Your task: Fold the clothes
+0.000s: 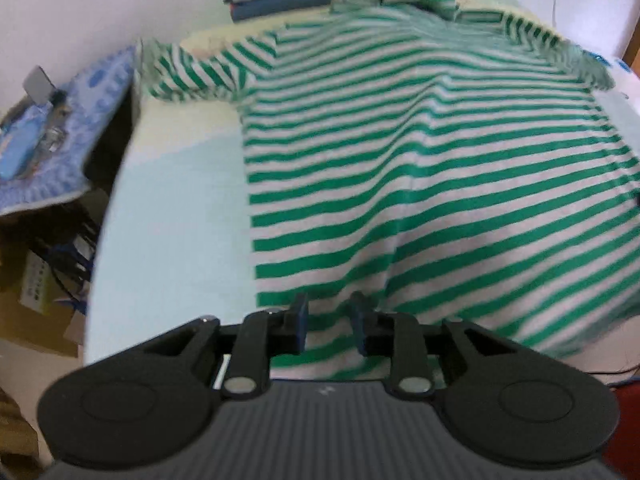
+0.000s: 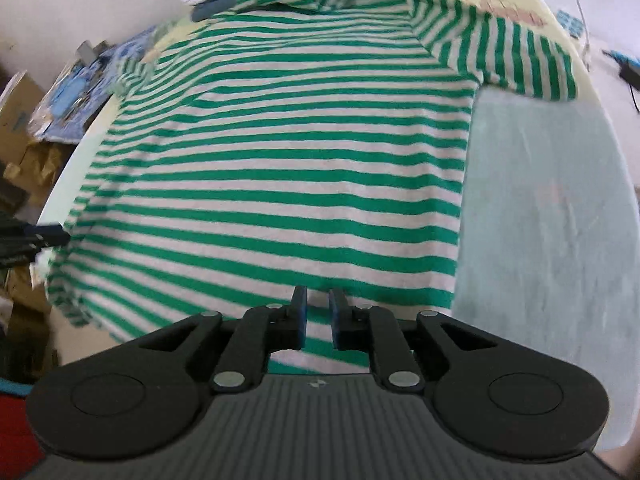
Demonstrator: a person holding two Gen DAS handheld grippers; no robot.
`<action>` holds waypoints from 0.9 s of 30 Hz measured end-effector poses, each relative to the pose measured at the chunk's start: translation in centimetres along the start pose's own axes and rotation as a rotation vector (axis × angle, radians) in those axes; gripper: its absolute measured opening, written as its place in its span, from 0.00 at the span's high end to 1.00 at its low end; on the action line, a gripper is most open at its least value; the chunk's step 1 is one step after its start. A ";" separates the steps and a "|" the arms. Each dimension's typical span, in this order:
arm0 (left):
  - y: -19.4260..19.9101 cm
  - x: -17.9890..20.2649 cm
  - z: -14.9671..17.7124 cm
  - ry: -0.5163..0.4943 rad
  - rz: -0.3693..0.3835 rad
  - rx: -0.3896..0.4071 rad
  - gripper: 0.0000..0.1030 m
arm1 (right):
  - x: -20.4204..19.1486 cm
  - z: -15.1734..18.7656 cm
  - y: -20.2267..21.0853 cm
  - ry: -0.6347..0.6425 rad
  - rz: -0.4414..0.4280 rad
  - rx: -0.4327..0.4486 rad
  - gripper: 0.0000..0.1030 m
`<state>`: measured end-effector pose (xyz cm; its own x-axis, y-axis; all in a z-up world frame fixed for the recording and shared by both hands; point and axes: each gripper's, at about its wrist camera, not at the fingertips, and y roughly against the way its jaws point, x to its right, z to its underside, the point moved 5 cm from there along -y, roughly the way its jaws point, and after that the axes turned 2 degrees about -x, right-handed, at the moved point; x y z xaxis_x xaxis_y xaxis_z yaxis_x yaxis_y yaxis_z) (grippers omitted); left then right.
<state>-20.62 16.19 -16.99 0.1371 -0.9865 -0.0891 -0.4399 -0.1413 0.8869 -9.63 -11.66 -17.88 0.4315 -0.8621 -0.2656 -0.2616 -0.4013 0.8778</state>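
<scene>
Left gripper point(image 1: 329, 322) pinches the striped shirt point(image 1: 420, 168) at its near hem, jaws narrow on cloth, though blur softens it. Shirt lies spread across the table point(image 2: 552, 208), collar far. Right gripper point(image 2: 318, 320) nips the hem too. Likely a hem-to-collar fold; lift both evenly.
</scene>
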 end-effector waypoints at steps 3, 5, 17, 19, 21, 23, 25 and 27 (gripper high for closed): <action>-0.8 -2.1 -0.9 0.002 -0.018 0.026 0.61 | 0.6 -0.3 0.0 -0.031 0.039 0.003 0.89; -1.3 -3.3 -1.1 -0.002 -0.033 0.032 0.42 | 1.4 -0.4 -0.1 -0.043 0.096 0.000 0.90; -4.0 -6.7 -9.9 0.024 0.063 0.131 0.73 | -0.7 -4.2 -2.7 -0.113 0.173 0.073 0.83; -6.3 -7.3 -11.0 0.041 0.027 0.101 0.78 | -0.2 -4.5 -3.0 -0.137 0.202 0.084 0.84; -7.7 -8.3 -11.9 0.056 -0.009 0.106 0.72 | 0.3 -4.6 -2.8 -0.158 0.236 0.093 0.84; -8.6 -9.3 -12.7 0.070 -0.035 0.119 0.71 | 1.2 -4.5 -2.5 -0.175 0.292 0.109 0.84; -8.6 -9.9 -13.5 0.092 -0.035 0.128 0.71 | 1.9 -4.6 -2.3 -0.181 0.332 0.111 0.85; -8.6 -10.5 -14.3 0.113 -0.035 0.136 0.72 | 2.1 -5.2 -2.2 -0.183 0.356 0.128 0.83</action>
<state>-5.59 28.96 -17.25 0.2502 -0.9663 -0.0606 -0.5481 -0.1930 0.8138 -3.70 -11.01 -18.29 0.1368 -0.9901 -0.0309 -0.4771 -0.0932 0.8739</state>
